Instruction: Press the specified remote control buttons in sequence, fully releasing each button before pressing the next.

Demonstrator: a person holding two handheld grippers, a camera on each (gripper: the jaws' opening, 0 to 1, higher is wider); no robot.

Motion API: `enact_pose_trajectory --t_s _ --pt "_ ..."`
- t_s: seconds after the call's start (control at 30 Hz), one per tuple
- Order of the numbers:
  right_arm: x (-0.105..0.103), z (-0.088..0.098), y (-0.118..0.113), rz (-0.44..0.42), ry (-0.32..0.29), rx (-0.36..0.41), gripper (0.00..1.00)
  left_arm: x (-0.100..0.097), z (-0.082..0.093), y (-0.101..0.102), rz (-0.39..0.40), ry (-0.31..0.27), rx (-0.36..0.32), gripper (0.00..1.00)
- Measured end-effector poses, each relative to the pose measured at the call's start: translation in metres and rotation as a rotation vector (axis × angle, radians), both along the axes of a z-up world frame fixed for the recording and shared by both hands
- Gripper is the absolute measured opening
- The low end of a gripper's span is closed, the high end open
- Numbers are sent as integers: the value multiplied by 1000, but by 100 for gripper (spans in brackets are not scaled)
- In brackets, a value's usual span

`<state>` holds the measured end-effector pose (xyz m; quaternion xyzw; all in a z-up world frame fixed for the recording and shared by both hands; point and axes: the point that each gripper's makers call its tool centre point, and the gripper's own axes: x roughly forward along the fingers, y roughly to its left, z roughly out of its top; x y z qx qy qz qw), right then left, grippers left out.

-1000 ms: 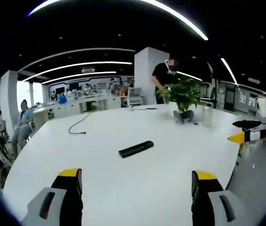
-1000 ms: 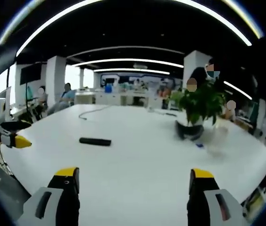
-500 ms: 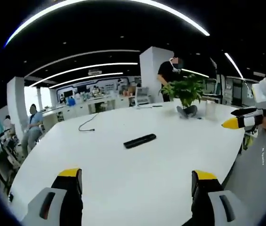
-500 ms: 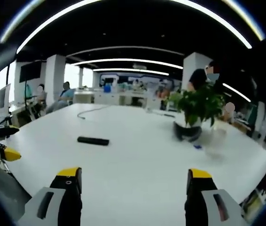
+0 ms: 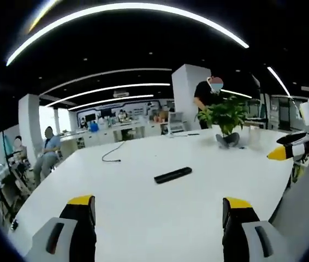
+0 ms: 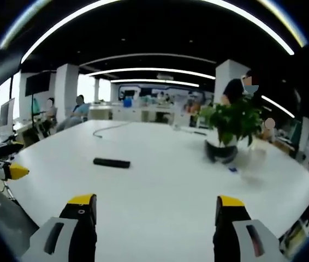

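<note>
Black tool [image 5: 158, 218] jaws, yellow tips, grey housings

Left gripper [image 5: 159, 210]: jaws spread wide apart, yellow-tipped, gripping nothing, held level above the surface. Right gripper [image 6: 157, 208]: jaws likewise parted wide, nothing between them; its yellow tip also appears at the left gripper view's right edge.

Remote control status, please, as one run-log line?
remote control: flat on white table, untouched | left gripper: open | right gripper: open

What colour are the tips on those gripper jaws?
Yellow, on black jaws. It shows best in the left gripper view, on the left gripper.
</note>
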<state>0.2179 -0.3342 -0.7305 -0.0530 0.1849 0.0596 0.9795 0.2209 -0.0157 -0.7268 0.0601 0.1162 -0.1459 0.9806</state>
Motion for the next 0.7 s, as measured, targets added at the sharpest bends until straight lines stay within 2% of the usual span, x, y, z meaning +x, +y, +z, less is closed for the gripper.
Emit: enact_pose_trajectory --t_s 0.13,0.2,0.33,0.43,0.57,0.7 --pt "0 2 -2 -7 -6 20 87 -2 -5 3 21 41 5 97" --pt "-1 1 -1 -3 -1 21 85 -3 -8 5 29 49 38 95" --pt "-1 2 1 5 -7 27 83 -4 -2 5 28 20 65 89" --pt "-1 -2 1 7 12 30 81 -3 -6 6 30 45 62 91" --pt "-1 -6 4 21 31 10 80 -1 -5 7 35 27 94 99" --pt "-1 -9 6 33 44 3 78 -1 -5 7 35 31 91 100"
